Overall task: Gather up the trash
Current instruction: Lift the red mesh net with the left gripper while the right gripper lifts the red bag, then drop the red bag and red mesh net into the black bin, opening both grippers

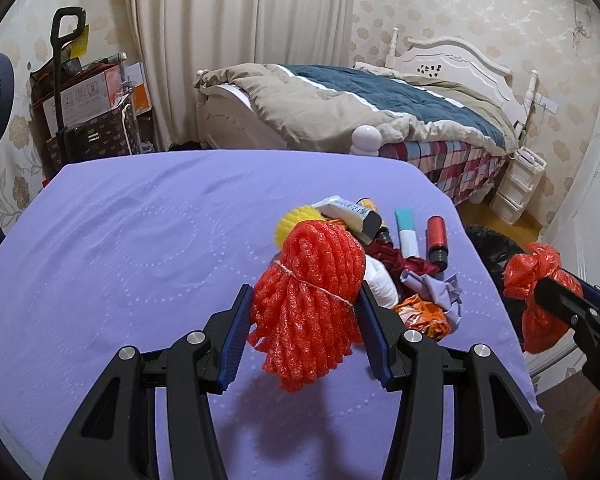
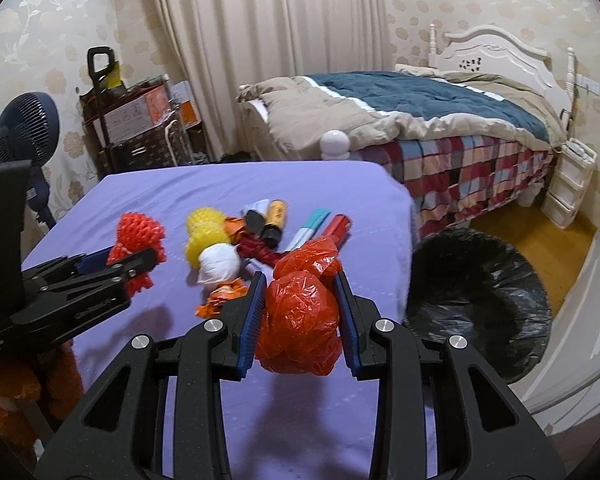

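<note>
Clamping a bundle of red foam netting tied with string, the left gripper holds it lifted above the purple tablecloth, its blue-padded jaws pressed against both sides of the bundle. Beside it, the right gripper has its jaws squeezed on a crumpled red plastic bag, also raised off the cloth near the table's right edge. Just beyond both grippers lies the remaining pile: an orange wrapper, a white wad, a piece of yellow foam netting, a dark red cloth, a crumpled lilac scrap, a black-capped tube, an orange bottle, a teal-and-white stick and a red cylinder. Off the table's right side, on the floor, stands a bin lined with a black bag. Farther back are a bed with a quilt, a fan at left and cream curtains.
</note>
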Available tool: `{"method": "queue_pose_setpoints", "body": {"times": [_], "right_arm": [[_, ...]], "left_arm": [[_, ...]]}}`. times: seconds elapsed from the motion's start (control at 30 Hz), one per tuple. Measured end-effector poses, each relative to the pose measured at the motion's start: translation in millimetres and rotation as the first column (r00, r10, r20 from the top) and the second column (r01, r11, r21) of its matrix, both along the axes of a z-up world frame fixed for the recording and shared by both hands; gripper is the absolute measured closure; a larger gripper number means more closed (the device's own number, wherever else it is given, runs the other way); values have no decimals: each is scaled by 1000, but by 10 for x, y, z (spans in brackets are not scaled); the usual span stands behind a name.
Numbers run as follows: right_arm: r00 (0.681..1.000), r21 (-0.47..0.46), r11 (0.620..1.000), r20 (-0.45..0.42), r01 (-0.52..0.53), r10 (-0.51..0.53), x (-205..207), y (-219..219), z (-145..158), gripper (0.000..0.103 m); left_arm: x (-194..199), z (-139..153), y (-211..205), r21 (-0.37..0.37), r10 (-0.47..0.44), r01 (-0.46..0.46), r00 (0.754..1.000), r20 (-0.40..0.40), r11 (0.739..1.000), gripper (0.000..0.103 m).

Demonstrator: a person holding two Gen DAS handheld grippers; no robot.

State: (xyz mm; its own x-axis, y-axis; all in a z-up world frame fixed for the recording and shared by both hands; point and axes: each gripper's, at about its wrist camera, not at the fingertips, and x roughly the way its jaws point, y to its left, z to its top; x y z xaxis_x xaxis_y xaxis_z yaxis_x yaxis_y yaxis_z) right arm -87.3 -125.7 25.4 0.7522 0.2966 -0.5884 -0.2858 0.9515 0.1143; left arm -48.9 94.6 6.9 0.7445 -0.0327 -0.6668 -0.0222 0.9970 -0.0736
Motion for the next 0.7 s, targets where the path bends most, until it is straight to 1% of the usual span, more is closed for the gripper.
{"method": "queue_pose_setpoints", "body": {"times": [0.2, 0.37, 0.47, 0.6, 0.7], "right_arm": [[998, -15, 998, 13, 60, -60, 63, -171, 31, 70], [990, -37, 989, 20, 140, -139, 159, -404, 12, 70], [979, -55, 978, 19, 202, -201, 237, -603, -28, 70], [962, -83, 958, 14, 273, -272, 335, -865, -98, 70], [949, -93, 945, 4, 313, -314, 428, -1053, -143, 70]], "left_arm": [[29, 45, -105, -11, -29, 29, 999, 13, 1000, 52], [63, 78, -269, -15, -71, 72, 997, 23, 997, 52], [101, 112, -470, -13, -120, 121, 992, 36, 993, 52], [185, 173, -815, -11, -201, 202, 977, 65, 979, 52], [285, 192, -1035, -8, -244, 245, 966, 82, 969, 52]]}}
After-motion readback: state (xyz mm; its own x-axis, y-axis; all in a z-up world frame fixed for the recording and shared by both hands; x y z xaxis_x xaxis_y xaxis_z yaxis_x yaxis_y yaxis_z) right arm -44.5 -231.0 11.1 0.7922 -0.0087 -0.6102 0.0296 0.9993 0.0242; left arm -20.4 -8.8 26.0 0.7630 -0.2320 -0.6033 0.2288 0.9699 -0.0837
